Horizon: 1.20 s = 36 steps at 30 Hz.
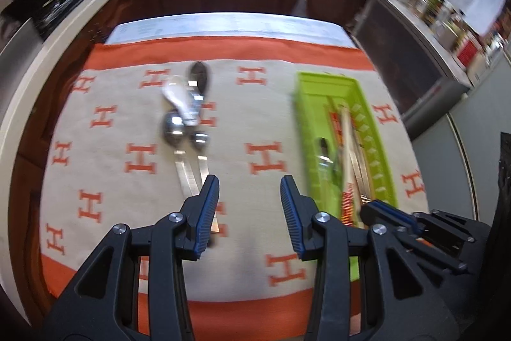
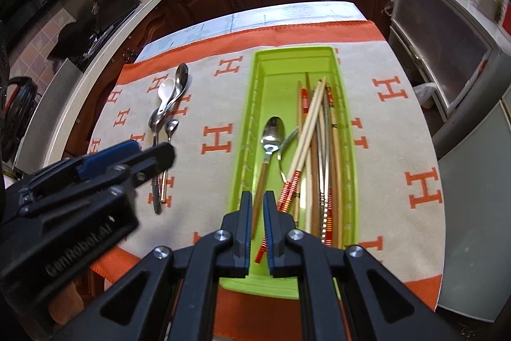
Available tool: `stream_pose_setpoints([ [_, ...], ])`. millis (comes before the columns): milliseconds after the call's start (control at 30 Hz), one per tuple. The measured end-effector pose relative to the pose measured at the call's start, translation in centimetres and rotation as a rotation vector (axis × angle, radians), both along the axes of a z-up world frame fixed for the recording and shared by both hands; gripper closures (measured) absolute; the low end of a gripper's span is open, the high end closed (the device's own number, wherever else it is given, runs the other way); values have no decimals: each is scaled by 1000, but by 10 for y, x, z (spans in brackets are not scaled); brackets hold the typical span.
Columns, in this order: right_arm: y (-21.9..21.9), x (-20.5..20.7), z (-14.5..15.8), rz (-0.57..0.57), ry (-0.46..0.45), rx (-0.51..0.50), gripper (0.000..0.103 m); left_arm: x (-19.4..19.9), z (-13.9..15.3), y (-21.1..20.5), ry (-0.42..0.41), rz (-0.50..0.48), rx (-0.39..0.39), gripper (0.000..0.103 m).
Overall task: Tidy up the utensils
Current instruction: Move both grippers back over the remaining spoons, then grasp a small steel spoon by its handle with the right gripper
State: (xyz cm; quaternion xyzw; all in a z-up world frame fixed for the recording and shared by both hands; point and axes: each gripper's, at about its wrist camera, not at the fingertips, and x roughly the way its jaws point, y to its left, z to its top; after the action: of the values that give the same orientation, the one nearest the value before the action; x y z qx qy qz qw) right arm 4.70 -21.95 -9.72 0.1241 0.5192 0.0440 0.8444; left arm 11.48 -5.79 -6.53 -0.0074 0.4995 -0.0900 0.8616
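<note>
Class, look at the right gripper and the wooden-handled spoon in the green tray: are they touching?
Cannot tell. In the right wrist view the right gripper straddles the wooden-handled spoon, but slim gaps seem to flank the handle.

Green tray (image 2: 346,130): I count a wooden-handled spoon (image 2: 271,139) and crossed chopsticks (image 2: 314,130) inside. Loose spoons (image 2: 167,104): clustered on cloth, left of tray.

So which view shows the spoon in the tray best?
Right wrist: the spoon lies sharp and whole in the tray. Left wrist shows it blurred, only its bowl clear.
</note>
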Motion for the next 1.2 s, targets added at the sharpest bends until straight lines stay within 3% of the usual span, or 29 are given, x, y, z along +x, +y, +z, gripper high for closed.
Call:
stream_pose_setpoints([
  [200,25,20,6,49,20,32,96,22,-9,66,37,74,-16,67],
  [433,55,55,2,98,50,79,96,65,-50,109,165,75,-162,67],
  [700,77,88,-24,125,130,117,96,105,-101,114,288,84,-281,72],
  [1200,106,136,-72,176,249,211,96,115,-117,117,308,107,-273,72],
])
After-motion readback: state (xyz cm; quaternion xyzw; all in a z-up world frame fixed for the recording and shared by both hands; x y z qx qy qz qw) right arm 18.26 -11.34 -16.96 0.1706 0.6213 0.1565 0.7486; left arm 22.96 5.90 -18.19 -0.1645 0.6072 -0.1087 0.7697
